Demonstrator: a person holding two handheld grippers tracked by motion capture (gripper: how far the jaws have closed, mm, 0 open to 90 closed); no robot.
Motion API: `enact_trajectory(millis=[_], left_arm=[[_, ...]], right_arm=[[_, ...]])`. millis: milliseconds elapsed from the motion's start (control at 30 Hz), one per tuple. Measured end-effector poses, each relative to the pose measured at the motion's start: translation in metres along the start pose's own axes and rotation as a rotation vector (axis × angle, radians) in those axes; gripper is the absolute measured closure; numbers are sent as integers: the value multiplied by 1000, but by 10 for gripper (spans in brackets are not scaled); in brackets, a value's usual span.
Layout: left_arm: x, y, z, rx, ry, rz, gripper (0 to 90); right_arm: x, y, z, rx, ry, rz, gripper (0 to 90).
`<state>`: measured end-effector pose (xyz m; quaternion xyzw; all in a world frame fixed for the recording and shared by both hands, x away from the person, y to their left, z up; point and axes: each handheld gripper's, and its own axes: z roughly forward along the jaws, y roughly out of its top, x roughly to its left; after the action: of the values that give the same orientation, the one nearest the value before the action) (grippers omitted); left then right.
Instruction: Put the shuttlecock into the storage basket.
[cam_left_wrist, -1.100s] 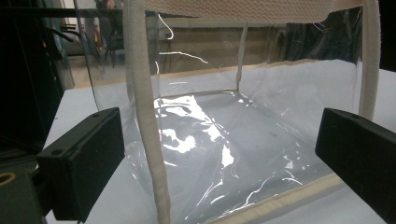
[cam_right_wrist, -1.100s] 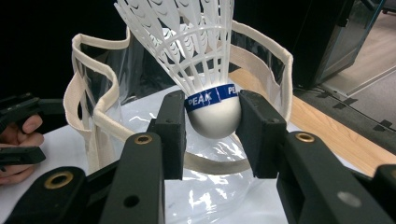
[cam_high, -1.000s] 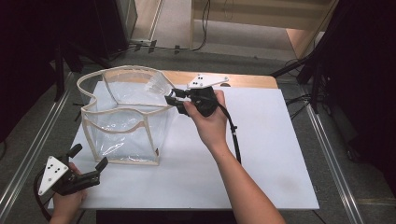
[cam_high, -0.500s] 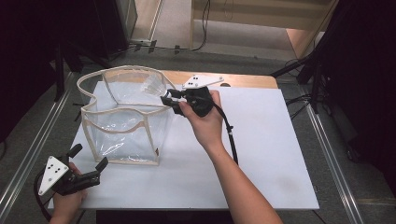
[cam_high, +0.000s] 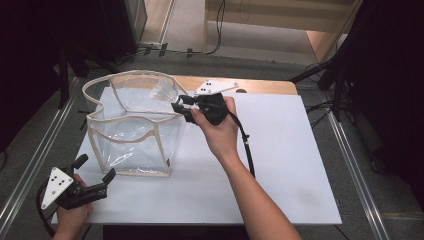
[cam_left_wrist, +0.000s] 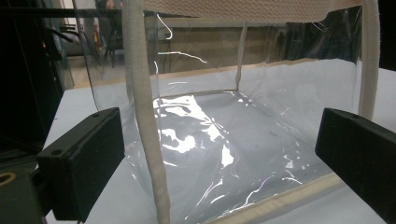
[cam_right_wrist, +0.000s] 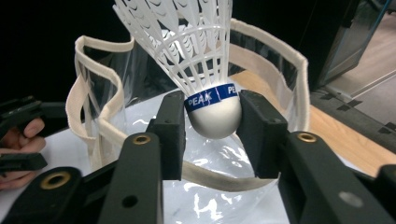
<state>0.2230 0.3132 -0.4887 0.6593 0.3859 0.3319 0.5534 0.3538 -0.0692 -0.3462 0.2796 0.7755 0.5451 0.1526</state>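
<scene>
— What is happening over the white surface (cam_high: 280, 165)?

— The right tongs (cam_right_wrist: 211, 128) are hovering at the rim of a clear plastic bag (cam_high: 131, 131) with cream fabric edging, and a white shuttlecock (cam_right_wrist: 198, 56) is sitting between their jaws, feathers up, cork down, a blue band reading "PEAK" around it.

— Are they gripping it?

— Their jaws have just been opening. They are standing partly open, the cork between the pads and slim gaps showing on both sides, so the pads are not pressing on it.

— And the other hand?

— The left tongs (cam_high: 93, 175) are resting low at the near left corner of the surface, well apart from the right. Their jaws are gaping wide and holding nothing, and they are pointing at the near corner of the bag, which is standing upright with its mouth open.
</scene>
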Motion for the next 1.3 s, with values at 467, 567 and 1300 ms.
enact_trajectory(millis=[467,567,1300], left_arm=[[0,0,0,0,-1,-1,21],[0,0,0,0,0,0,21],[0,0,0,0,1,0,21]], right_arm=[[-3,-4,-18,-45,-42,-11,80],[-5,-8,-21,-44,-52,-8,80],[-16,-41,-46,-16,-96,-52,0]])
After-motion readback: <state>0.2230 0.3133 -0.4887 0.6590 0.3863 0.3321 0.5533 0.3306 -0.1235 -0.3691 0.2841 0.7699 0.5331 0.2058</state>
